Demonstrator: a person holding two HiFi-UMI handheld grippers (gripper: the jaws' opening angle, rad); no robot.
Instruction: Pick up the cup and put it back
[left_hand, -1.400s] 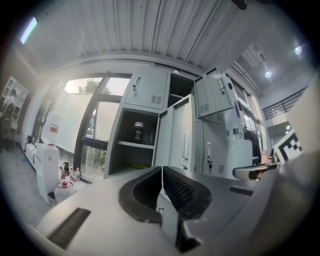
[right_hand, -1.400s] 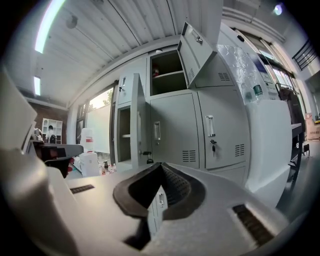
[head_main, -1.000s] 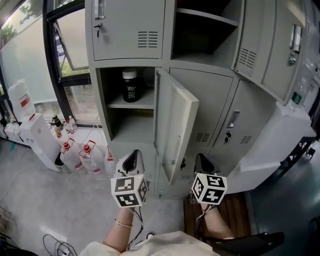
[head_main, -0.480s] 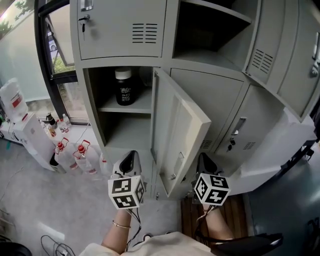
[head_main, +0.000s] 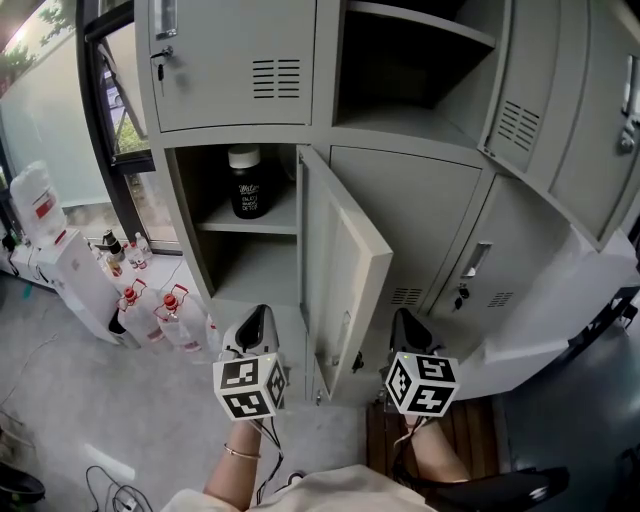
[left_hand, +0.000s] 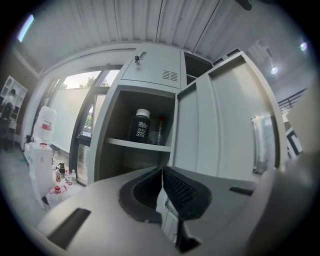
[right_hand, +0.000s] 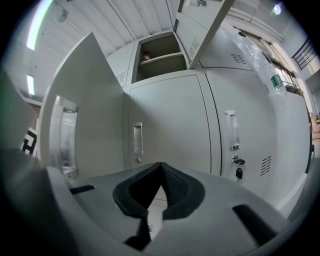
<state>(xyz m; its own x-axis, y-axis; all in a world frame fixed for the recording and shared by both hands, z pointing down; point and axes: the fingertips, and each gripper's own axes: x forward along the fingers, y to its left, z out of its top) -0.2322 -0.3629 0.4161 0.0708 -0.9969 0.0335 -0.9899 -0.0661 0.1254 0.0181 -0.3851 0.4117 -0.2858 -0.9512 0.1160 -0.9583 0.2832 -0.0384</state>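
A black cup with a white lid (head_main: 247, 183) (left_hand: 141, 126) stands upright on the upper shelf (head_main: 250, 220) of an open grey locker compartment. Its door (head_main: 340, 255) hangs open to the right. My left gripper (head_main: 257, 322) (left_hand: 161, 172) is held low in front of the compartment, well below the cup, jaws shut and empty. To the right of the open door hangs my right gripper (head_main: 408, 327) (right_hand: 160, 167), also shut with nothing in it, facing closed locker doors (right_hand: 167, 122).
Grey lockers (head_main: 420, 200) fill the wall; an upper compartment (head_main: 410, 70) stands open. Water bottles with red caps (head_main: 150, 310) and a white dispenser (head_main: 60, 260) sit on the floor at left, beside a window (head_main: 125, 110). Cables (head_main: 110, 490) lie at the bottom left.
The view has shifted slightly, so the lockers and the cup sit a little lower and more to the left. The open door looks swung slightly differently. Both grippers stay shut and low.
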